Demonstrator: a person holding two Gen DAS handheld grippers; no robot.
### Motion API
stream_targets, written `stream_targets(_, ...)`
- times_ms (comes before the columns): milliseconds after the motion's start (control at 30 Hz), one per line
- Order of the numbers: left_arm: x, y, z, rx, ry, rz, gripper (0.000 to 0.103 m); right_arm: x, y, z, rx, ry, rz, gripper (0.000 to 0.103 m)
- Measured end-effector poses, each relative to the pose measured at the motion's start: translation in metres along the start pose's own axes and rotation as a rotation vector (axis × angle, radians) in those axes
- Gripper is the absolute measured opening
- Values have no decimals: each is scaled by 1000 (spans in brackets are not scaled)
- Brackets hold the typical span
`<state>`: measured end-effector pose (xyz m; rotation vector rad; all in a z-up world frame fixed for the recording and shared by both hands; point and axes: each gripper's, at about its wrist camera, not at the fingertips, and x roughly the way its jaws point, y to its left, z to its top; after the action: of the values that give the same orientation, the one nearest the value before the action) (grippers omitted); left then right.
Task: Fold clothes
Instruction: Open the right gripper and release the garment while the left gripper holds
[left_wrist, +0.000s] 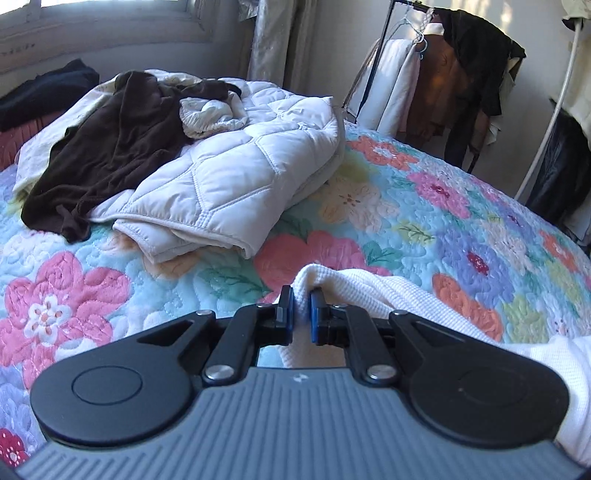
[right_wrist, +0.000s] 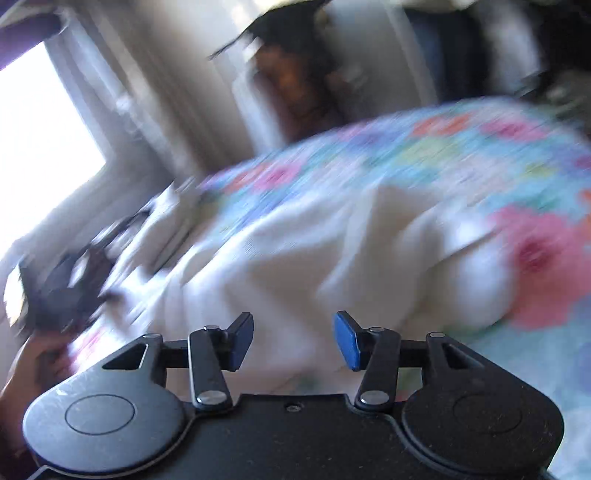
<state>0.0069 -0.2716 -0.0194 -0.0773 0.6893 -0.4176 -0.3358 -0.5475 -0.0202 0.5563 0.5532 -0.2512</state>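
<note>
A white waffle-knit garment (left_wrist: 388, 291) lies on the flowered quilt (left_wrist: 424, 206) of a bed. My left gripper (left_wrist: 302, 295) is shut on a fold of its edge, the cloth pinched between the blue pads. The right wrist view is smeared by motion. There the same white garment (right_wrist: 314, 251) lies bunched on the quilt (right_wrist: 443, 147). My right gripper (right_wrist: 293, 325) stands open just above it, with a wide gap between the pads and no cloth pinched in them.
A pale quilted jacket (left_wrist: 229, 173), a dark brown garment (left_wrist: 110, 147) and a cream bundle (left_wrist: 207, 114) are piled at the bed's far left. A clothes rack (left_wrist: 443, 74) with hanging clothes stands behind the bed. A dark blurred object (right_wrist: 62, 280) sits at the left.
</note>
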Motion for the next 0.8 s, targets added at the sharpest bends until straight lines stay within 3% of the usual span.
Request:
stream_targets(33, -1, -2, 0, 10, -7, 2, 8, 9, 8, -3, -33, 29, 9, 56)
stream_targets(133, -5, -3, 4, 3, -21, -18, 8, 40, 19, -5, -104, 72, -36, 87)
stream_targets(200, -7, -1, 9, -7, -30, -41, 8, 57, 19, 2, -128, 64, -96, 81)
stream_targets(300, -8, -3, 17, 10, -39, -68, 8, 71, 23, 25, -210, 15, -144, 48)
stream_targets(333, -8, -6, 20, 31, -52, -74, 8, 77, 26, 36, -245, 7, -148, 32)
stream_targets(367, -8, -8, 23, 53, -65, -80, 9, 84, 30, 48, -282, 1, -170, 24)
stream_targets(433, -11, -14, 30, 89, -117, -58, 8, 99, 38, 75, -341, -34, -229, 19)
stream_targets(500, -19, -16, 36, 121, -218, 101, 3, 112, 44, 104, -353, -86, -277, 18)
stream_targets(533, -23, -12, 40, 123, -272, 124, 3, 118, 46, 121, -345, -114, -283, 17)
stream_targets(667, -16, 22, 49, 0, -183, 11, 3, 139, 59, 168, -353, -212, -296, 16)
stream_targets(800, 5, 30, 37, -43, -34, -100, 3, 165, 64, 195, -350, -229, -312, 15)
